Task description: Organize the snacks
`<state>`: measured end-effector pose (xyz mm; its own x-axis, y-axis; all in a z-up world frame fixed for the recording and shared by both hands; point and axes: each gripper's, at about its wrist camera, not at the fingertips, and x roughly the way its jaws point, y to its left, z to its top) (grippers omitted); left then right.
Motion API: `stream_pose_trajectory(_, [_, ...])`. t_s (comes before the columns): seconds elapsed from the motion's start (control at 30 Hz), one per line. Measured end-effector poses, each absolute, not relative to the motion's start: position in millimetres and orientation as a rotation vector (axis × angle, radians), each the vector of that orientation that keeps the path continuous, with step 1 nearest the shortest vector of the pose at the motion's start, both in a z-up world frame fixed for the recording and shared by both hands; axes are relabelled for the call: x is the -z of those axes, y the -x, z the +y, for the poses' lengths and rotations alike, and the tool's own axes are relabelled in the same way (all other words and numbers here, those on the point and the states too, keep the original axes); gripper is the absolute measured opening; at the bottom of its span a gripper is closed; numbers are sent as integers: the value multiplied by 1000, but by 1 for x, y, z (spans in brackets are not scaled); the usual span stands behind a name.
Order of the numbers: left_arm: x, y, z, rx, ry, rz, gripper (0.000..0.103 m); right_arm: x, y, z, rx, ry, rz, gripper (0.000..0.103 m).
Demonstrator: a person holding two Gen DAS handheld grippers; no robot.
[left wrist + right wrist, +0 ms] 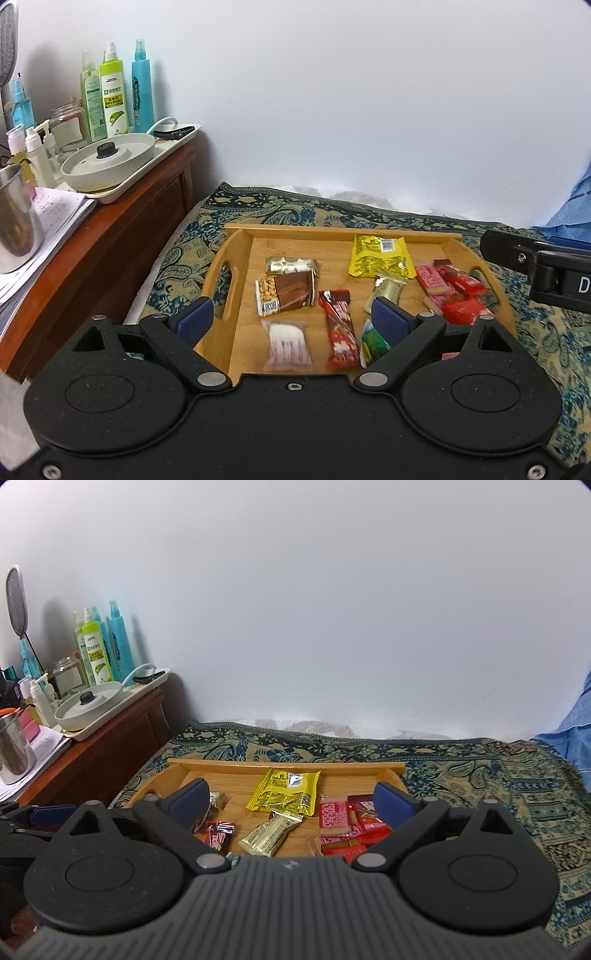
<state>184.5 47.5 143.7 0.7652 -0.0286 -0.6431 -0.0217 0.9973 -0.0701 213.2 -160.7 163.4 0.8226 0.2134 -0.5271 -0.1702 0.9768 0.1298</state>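
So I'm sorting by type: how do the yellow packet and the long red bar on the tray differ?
The yellow packet is broad and squarish, at the tray's far side; the long red bar is narrow, near the front edge. The yellow packet is crinkled, the red bar smoother. Both lie flat, sealed, on the wooden tray.

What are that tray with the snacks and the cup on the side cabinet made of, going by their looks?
The tray looks like light wood, perhaps bamboo: honey colour, fine straight grain, smooth finish, handle slots cut through its raised ends. The cup looks like brushed steel: grey, dull sheen, soft reflections. The yellow packet in the tray seems to be glossy plastic film, crinkled and shiny.
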Motion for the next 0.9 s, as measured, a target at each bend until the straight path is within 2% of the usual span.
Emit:
stream_pose_trajectory(0.47, [-155, -103, 53, 20, 66, 644, 94, -167, -133, -167, -172, -109, 512, 103])
stream_pose_trajectory(0.9, [-119, -51, 45, 25, 17, 605, 95, -133, -77, -173, -131, -86, 472, 103])
